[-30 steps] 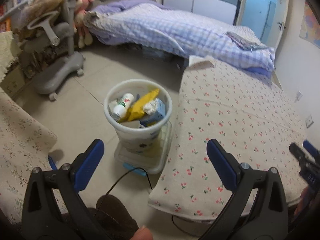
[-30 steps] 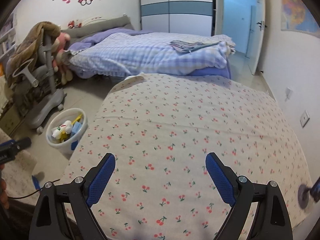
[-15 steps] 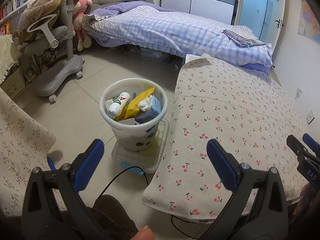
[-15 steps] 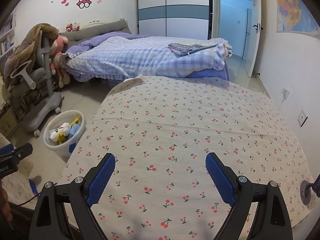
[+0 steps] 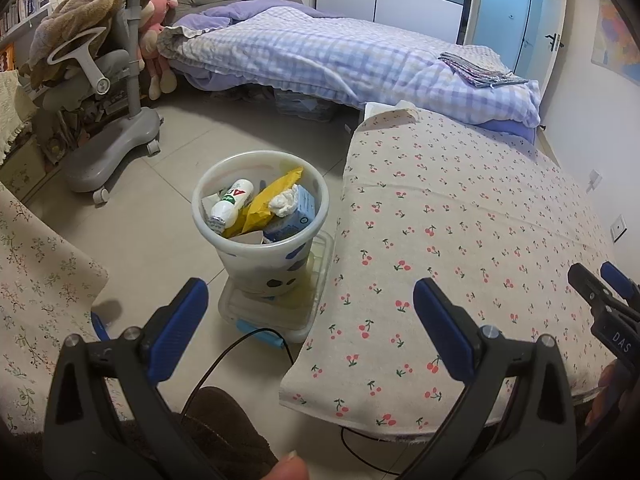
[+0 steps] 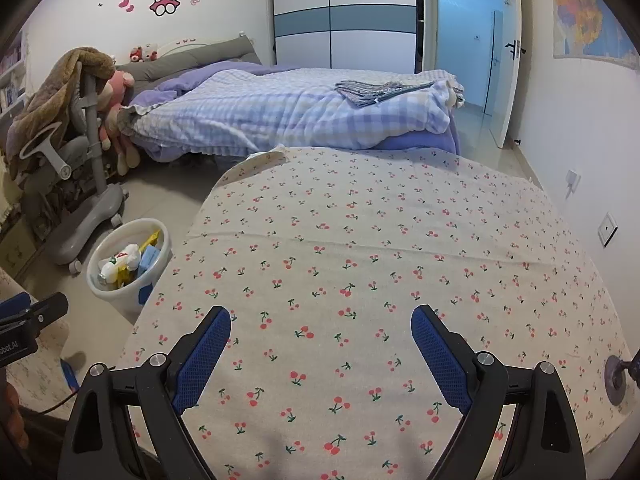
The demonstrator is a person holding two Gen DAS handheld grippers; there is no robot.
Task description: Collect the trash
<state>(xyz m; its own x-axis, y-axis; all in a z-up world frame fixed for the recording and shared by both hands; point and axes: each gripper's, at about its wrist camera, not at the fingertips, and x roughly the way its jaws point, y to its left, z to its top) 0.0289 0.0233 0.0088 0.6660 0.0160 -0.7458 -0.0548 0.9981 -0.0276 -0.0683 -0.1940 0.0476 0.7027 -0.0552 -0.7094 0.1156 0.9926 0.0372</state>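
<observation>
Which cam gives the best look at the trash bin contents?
Left wrist. The bin sits near the middle, seen from above: a white bottle, yellow wrapper, crumpled tissue and blue carton are all distinct. Right wrist shows the bin small at the left edge, partly behind the cherry cloth, contents jumbled.

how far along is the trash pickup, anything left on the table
Looks nearly or fully done. The white bin on the floor already holds a white bottle, a yellow wrapper, crumpled tissue and a blue carton. In hand: nothing; the left claw and right claw are both open and empty. Left: no trash shows on the cherry-print tablecloth in either view.
</observation>
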